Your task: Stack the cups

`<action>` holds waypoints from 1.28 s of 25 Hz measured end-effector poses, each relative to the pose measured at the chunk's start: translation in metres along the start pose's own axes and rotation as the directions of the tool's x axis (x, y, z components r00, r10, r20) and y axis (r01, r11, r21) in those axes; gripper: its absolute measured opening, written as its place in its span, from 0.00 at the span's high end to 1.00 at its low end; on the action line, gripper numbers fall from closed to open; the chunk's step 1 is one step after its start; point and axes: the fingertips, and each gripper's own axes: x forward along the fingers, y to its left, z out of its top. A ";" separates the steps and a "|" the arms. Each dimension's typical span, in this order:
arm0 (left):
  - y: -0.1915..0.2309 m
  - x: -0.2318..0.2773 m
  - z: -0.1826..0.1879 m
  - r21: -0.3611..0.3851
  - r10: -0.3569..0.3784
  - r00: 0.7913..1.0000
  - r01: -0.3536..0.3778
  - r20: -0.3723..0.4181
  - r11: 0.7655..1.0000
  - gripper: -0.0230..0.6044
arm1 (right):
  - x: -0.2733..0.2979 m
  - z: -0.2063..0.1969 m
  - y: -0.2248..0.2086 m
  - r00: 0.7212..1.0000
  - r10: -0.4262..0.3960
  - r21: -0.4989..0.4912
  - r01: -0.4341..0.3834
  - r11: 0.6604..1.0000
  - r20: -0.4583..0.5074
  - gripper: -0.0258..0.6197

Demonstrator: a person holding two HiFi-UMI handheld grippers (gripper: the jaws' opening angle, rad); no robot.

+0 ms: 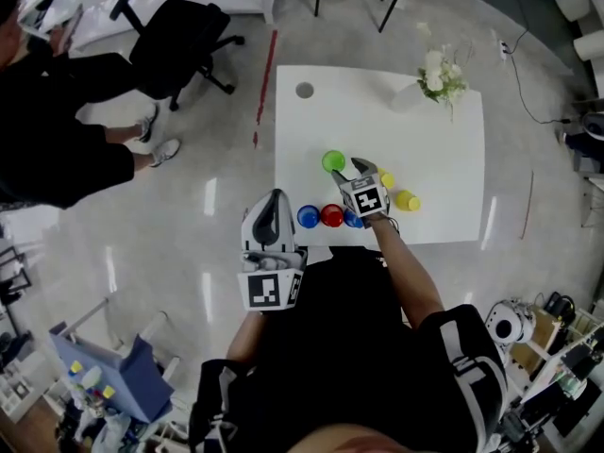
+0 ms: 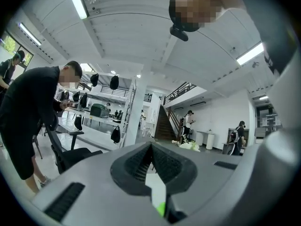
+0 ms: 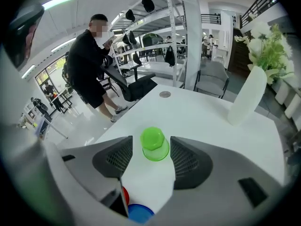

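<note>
One skewed squeeze from the wide-open right gripper (image 3: 150, 149) could topple the green cup (image 3: 154, 142), and the left gripper (image 2: 151, 147), closed empty off-table, can't steady it.

In front of you, a white table (image 1: 434, 159) carries a bright green cup (image 1: 333, 161), a red cup (image 1: 331, 216), a blue cup (image 1: 308, 217) and a yellow cup (image 1: 408, 200).
</note>
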 end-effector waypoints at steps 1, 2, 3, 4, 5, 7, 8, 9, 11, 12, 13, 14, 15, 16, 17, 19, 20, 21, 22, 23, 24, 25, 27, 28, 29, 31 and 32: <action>0.000 0.003 -0.001 0.012 0.005 1.000 -0.005 0.002 1.000 0.93 | 0.003 -0.001 -0.001 1.000 0.010 -0.003 -0.010 1.000 -0.014 0.55; 0.001 0.005 -0.002 0.016 0.012 1.000 -0.012 0.001 1.000 0.93 | 0.005 -0.003 -0.001 0.999 0.019 -0.005 -0.019 1.000 -0.031 0.55; 0.001 0.008 -0.004 0.012 0.019 1.000 -0.019 -0.002 1.000 0.93 | 0.007 -0.005 -0.001 0.999 0.027 -0.007 -0.027 1.000 -0.047 0.55; 0.001 0.010 -0.005 0.006 0.028 1.000 -0.028 -0.007 1.000 0.93 | 0.009 -0.007 -0.002 0.998 0.034 -0.009 -0.035 0.999 -0.057 0.55; 0.001 0.013 -0.007 -0.003 0.037 0.999 -0.037 -0.014 0.999 0.93 | 0.011 -0.007 -0.003 0.997 0.042 -0.011 -0.043 0.999 -0.063 0.55; 0.003 0.018 -0.010 -0.013 0.056 0.998 -0.057 -0.023 0.998 0.93 | 0.016 -0.008 -0.004 0.996 0.056 -0.020 -0.057 0.998 -0.073 0.55; 0.004 0.020 -0.012 -0.014 0.066 0.998 -0.066 -0.024 0.998 0.93 | 0.018 -0.008 -0.004 0.995 0.062 -0.025 -0.064 0.998 -0.077 0.54; 0.005 0.021 -0.013 -0.014 0.074 0.997 -0.074 -0.024 0.997 0.93 | 0.021 -0.008 -0.003 0.994 0.067 -0.031 -0.070 0.997 -0.082 0.54; 0.008 0.022 -0.014 -0.009 0.085 0.996 -0.085 -0.023 0.996 0.93 | 0.025 -0.009 -0.001 0.993 0.076 -0.040 -0.080 0.996 -0.091 0.54; 0.008 0.023 -0.015 -0.006 0.088 0.996 -0.088 -0.024 0.996 0.93 | 0.027 -0.010 -0.001 0.992 0.080 -0.043 -0.084 0.995 -0.094 0.54; 0.008 0.024 -0.016 -0.008 0.091 0.995 -0.091 -0.029 0.996 0.93 | 0.029 -0.010 -0.001 0.992 0.084 -0.046 -0.088 0.995 -0.097 0.54; 0.009 0.024 -0.017 -0.013 0.095 0.995 -0.095 -0.034 0.995 0.93 | 0.031 -0.011 -0.002 0.991 0.086 -0.048 -0.092 0.995 -0.100 0.54; 0.009 0.025 -0.018 -0.017 0.099 0.994 -0.099 -0.039 0.995 0.93 | 0.033 -0.011 -0.002 0.991 0.089 -0.051 -0.094 0.994 -0.102 0.54; 0.010 0.024 -0.019 -0.017 0.102 0.994 -0.103 -0.044 0.995 0.93 | 0.034 -0.011 -0.001 0.990 0.090 -0.055 -0.096 0.994 -0.106 0.55; 0.011 0.024 -0.020 -0.012 0.104 0.993 -0.105 -0.048 0.994 0.93 | 0.035 -0.011 -0.001 0.990 0.090 -0.059 -0.097 0.994 -0.109 0.55; 0.012 0.025 -0.020 -0.003 0.107 0.993 -0.107 -0.048 0.994 0.93 | 0.036 -0.012 0.000 0.989 0.090 -0.065 -0.098 0.993 -0.114 0.57; 0.012 0.025 -0.020 -0.006 0.109 0.993 -0.109 -0.047 0.994 0.93 | 0.036 -0.013 0.000 0.989 0.089 -0.068 -0.098 0.993 -0.116 0.58; 0.011 0.026 -0.020 -0.011 0.110 0.993 -0.111 -0.046 0.994 0.93 | 0.037 -0.013 -0.001 0.989 0.088 -0.071 -0.097 0.993 -0.118 0.59; 0.011 0.027 -0.019 -0.014 0.111 0.993 -0.111 -0.043 0.994 0.93 | 0.037 -0.013 -0.001 0.989 0.087 -0.072 -0.096 0.993 -0.118 0.59; 0.011 0.027 -0.018 -0.011 0.110 0.993 -0.110 -0.038 0.994 0.93 | 0.037 -0.013 -0.001 0.989 0.087 -0.073 -0.096 0.993 -0.118 0.59; 0.011 0.027 -0.018 -0.010 0.110 0.993 -0.110 -0.036 0.994 0.93 | 0.037 -0.012 -0.001 0.989 0.087 -0.073 -0.096 0.993 -0.117 0.59; 0.011 0.027 -0.017 -0.011 0.110 0.993 -0.110 -0.034 0.994 0.93 | 0.037 -0.012 -0.001 0.989 0.086 -0.074 -0.095 0.993 -0.117 0.59; 0.012 0.026 -0.015 -0.003 0.108 0.994 -0.109 -0.026 0.994 0.93 | 0.036 -0.011 -0.001 0.990 0.080 -0.079 -0.090 0.993 -0.120 0.60; 0.013 0.025 -0.015 -0.002 0.108 0.994 -0.108 -0.024 0.994 0.93 | 0.036 -0.011 -0.001 0.990 0.078 -0.080 -0.088 0.993 -0.121 0.60; 0.013 0.025 -0.016 -0.006 0.108 0.994 -0.108 -0.026 0.994 0.93 | 0.036 -0.011 -0.001 0.990 0.077 -0.081 -0.087 0.993 -0.120 0.60; 0.013 0.024 -0.017 -0.023 0.107 0.993 -0.108 -0.039 0.994 0.93 | 0.036 -0.011 0.000 0.990 0.074 -0.079 -0.083 0.993 -0.118 0.60; 0.013 0.023 -0.017 -0.026 0.106 0.994 -0.108 -0.038 0.994 0.93 | 0.035 -0.011 0.000 0.991 0.072 -0.077 -0.081 0.994 -0.115 0.60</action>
